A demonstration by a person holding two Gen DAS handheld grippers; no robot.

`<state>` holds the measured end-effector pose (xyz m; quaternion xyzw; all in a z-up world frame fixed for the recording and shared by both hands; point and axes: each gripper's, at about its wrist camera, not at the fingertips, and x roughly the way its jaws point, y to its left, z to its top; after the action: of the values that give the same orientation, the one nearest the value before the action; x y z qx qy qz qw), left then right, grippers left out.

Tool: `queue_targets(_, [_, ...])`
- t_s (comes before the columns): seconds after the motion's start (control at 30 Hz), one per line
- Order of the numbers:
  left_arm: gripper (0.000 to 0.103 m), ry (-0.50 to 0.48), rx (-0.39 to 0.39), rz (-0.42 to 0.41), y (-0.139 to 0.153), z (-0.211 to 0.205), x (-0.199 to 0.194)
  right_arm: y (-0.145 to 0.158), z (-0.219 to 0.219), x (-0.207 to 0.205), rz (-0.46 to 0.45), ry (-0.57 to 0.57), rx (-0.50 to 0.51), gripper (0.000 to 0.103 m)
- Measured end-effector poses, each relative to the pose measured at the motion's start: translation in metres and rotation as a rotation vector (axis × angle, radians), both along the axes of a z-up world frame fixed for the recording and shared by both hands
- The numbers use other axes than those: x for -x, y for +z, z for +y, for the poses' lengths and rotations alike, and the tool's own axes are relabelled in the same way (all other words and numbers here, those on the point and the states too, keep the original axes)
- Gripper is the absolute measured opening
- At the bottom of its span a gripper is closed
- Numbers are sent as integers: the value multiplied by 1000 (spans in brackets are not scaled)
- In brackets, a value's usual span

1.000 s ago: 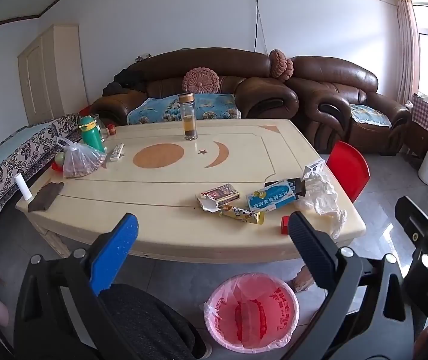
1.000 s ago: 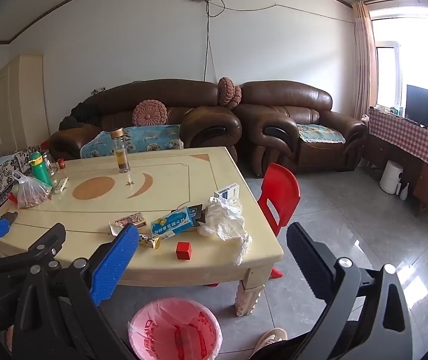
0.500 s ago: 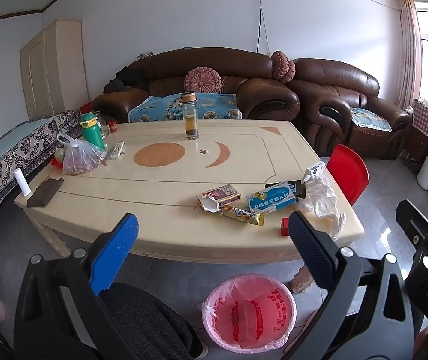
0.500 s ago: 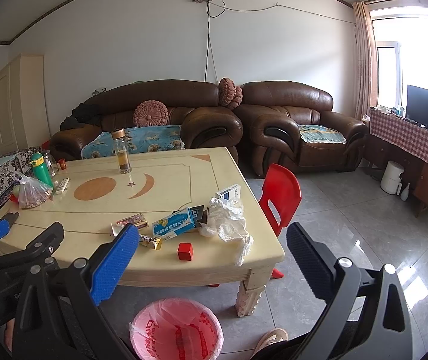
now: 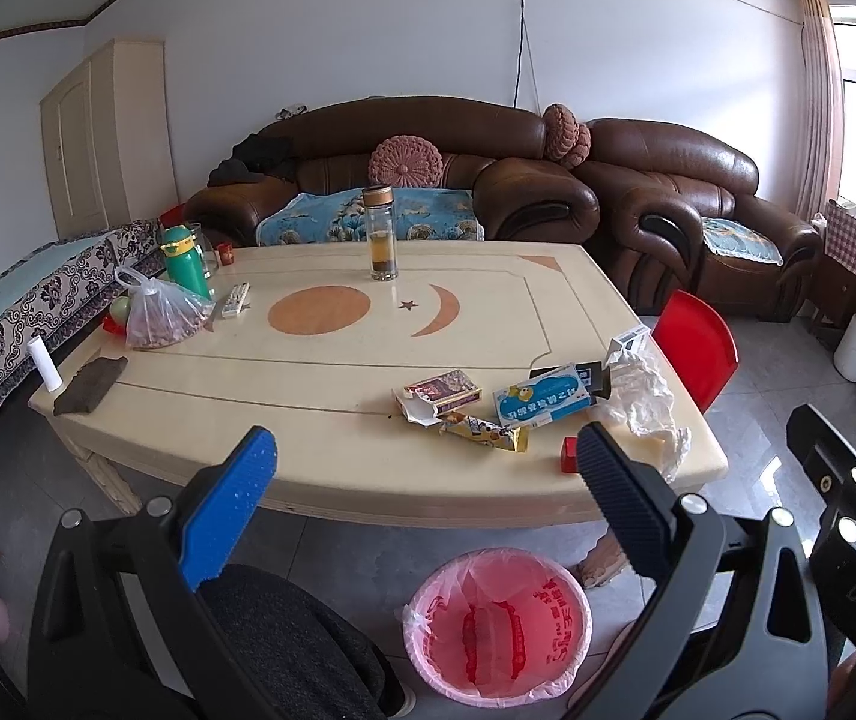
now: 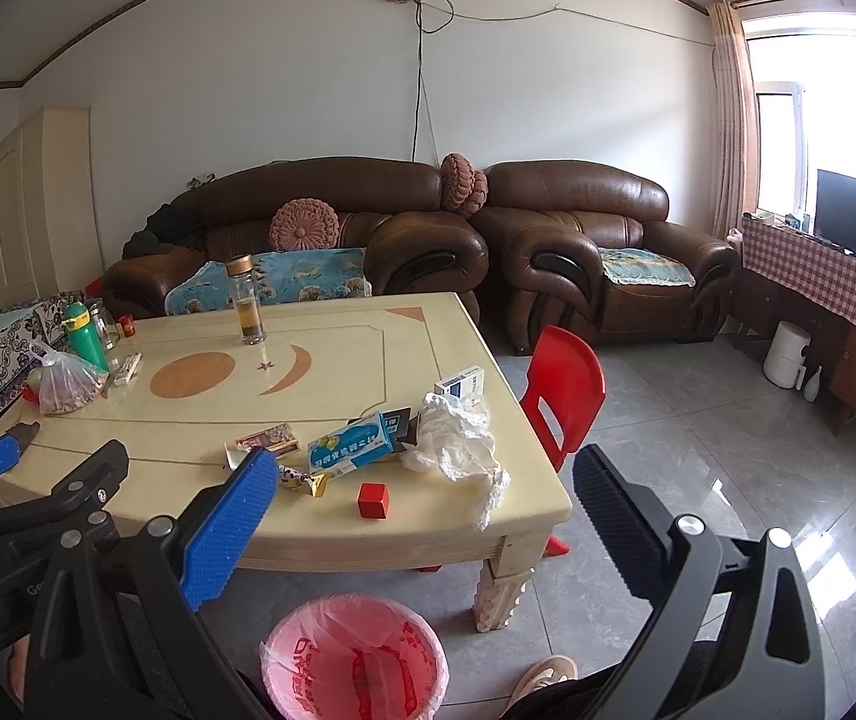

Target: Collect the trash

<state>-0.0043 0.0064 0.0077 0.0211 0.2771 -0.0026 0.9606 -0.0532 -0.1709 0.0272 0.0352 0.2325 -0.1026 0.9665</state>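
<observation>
Trash lies at the near right of the cream table (image 5: pixel 308 384): a torn red-brown box (image 5: pixel 443 390), a yellow wrapper (image 5: pixel 485 432), a blue carton (image 5: pixel 542 401), crumpled white plastic (image 5: pixel 644 396) and a small red block (image 6: pixel 373 500). A bin with a pink liner (image 5: pixel 497 627) stands on the floor in front of the table. My left gripper (image 5: pixel 422 480) hovers open in front of the table edge, empty. My right gripper (image 6: pixel 428 489) is open and empty too, to the right of the left one, above the bin (image 6: pixel 356 660).
A glass bottle (image 5: pixel 380 234), a green flask (image 5: pixel 185 261), a bag of food (image 5: pixel 161 315), a remote and a dark cloth (image 5: pixel 90 385) sit farther back and left on the table. A red chair (image 6: pixel 566 393) stands at the right edge. Brown sofas line the wall.
Both views have crept slightly forward and up towards the table. Both grippers stay open and nothing on the table has moved.
</observation>
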Motion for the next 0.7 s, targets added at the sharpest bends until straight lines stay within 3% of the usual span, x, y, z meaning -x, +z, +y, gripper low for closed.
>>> queue_targets(0.7, [98,1,-4,-9,2,1,5,-1,3,3,2,6,-1,97])
